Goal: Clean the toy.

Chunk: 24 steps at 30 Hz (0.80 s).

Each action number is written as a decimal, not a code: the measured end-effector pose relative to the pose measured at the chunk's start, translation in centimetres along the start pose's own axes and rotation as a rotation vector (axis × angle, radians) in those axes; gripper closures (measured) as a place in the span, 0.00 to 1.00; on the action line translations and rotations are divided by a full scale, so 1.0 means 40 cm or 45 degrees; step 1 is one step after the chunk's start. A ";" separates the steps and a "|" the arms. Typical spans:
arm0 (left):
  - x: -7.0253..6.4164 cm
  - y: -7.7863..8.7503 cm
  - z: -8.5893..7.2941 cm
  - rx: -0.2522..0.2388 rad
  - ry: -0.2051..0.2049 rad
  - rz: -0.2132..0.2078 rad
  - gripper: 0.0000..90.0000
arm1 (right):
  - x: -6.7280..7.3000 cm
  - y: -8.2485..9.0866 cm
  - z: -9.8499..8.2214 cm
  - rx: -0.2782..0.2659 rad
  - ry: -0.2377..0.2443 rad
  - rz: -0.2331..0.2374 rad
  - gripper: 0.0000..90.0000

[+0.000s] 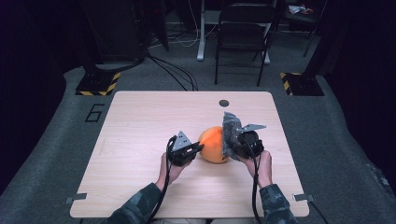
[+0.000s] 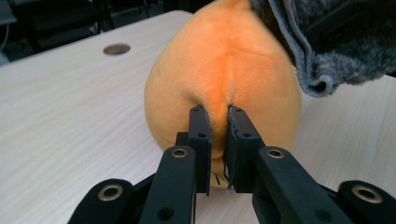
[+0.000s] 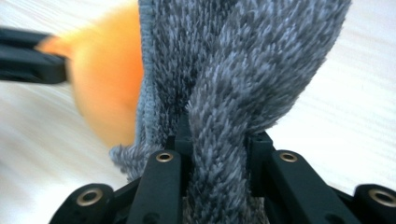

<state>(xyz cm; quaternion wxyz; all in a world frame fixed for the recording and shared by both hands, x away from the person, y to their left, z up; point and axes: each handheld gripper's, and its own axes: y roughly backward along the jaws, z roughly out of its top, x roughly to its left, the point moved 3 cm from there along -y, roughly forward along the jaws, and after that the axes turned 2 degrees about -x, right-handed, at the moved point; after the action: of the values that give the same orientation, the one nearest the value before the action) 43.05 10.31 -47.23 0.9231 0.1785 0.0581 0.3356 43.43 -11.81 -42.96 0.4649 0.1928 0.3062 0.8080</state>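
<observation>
An orange plush toy (image 1: 214, 144) sits near the middle of the wooden table (image 1: 140, 140), slightly right. The left gripper (image 2: 218, 122) pinches a fold of its orange fabric between nearly closed jaws. The right gripper (image 3: 217, 140), just right of the toy, clamps a grey furry cover (image 3: 243, 70) draped against the toy's right side.

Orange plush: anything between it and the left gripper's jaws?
Nothing: the left gripper is already pinching the orange plush. The right gripper grips the grey furry cloth on the plush's other side.
</observation>
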 end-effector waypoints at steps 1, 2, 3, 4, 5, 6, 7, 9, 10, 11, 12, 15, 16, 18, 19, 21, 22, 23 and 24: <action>-0.006 0.002 0.007 -0.008 -0.025 0.002 0.91 | 0.011 0.014 0.012 -0.017 0.008 0.012 0.81; -0.013 0.003 0.011 -0.012 -0.040 -0.004 0.91 | 0.027 0.026 0.022 -0.028 0.017 0.038 0.81; -0.020 0.003 0.013 -0.008 -0.055 -0.012 0.91 | 0.043 0.034 0.032 -0.045 0.046 0.058 0.81; -0.025 0.002 0.015 -0.005 -0.081 -0.013 0.91 | 0.065 0.041 0.040 -0.041 0.058 0.070 0.81; -0.033 0.000 0.015 -0.005 -0.081 -0.026 0.91 | 0.086 0.043 0.045 -0.041 0.097 0.089 0.81; -0.039 -0.002 0.016 -0.010 -0.093 -0.035 0.91 | 0.107 0.040 0.048 -0.031 0.128 0.098 0.81; -0.045 -0.003 0.017 -0.003 -0.118 -0.042 0.91 | 0.127 0.035 0.047 -0.004 0.148 0.092 0.81; -0.057 -0.006 0.015 0.016 -0.150 -0.049 0.91 | 0.144 0.009 0.042 0.034 0.207 0.056 0.81; -0.060 -0.010 0.010 0.027 -0.158 -0.046 0.92 | 0.143 -0.004 0.037 0.052 0.212 0.037 0.81; -0.059 -0.012 0.005 0.031 -0.154 -0.057 0.92 | 0.139 -0.013 0.032 0.068 0.203 0.024 0.81; -0.056 -0.014 0.003 0.036 -0.154 -0.063 0.92 | 0.130 -0.019 0.029 0.069 0.190 0.026 0.82; -0.054 -0.018 0.000 0.030 -0.132 -0.078 0.92 | 0.094 -0.025 0.022 0.070 0.137 0.034 0.82; -0.054 -0.017 -0.001 0.034 -0.138 -0.078 0.92 | 0.083 -0.024 0.019 0.079 0.124 0.026 0.82; -0.057 -0.018 -0.001 0.025 -0.141 -0.075 0.92 | 0.059 -0.023 0.012 0.077 0.109 -0.012 0.82; -0.057 -0.018 -0.001 0.024 -0.141 -0.074 0.92 | 0.047 -0.022 0.007 0.086 0.103 -0.032 0.82; -0.057 -0.019 -0.001 0.025 -0.142 -0.078 0.92 | 0.024 -0.022 0.000 0.084 0.066 -0.053 0.82; -0.056 -0.019 -0.001 0.025 -0.141 -0.076 0.92 | 0.015 -0.022 -0.003 0.088 0.061 -0.072 0.82; -0.056 -0.019 -0.002 0.025 -0.133 -0.079 0.92 | 0.008 -0.022 -0.005 0.093 0.060 -0.098 0.82; -0.054 -0.019 -0.002 0.025 -0.134 -0.085 0.92 | 0.003 -0.022 -0.007 0.098 0.046 -0.106 0.82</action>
<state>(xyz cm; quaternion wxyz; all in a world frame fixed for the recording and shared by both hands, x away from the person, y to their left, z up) 41.82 8.40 -47.59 0.9337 0.2028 0.0187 0.2944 43.76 -11.45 -43.76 0.4847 0.1831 0.3533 0.7789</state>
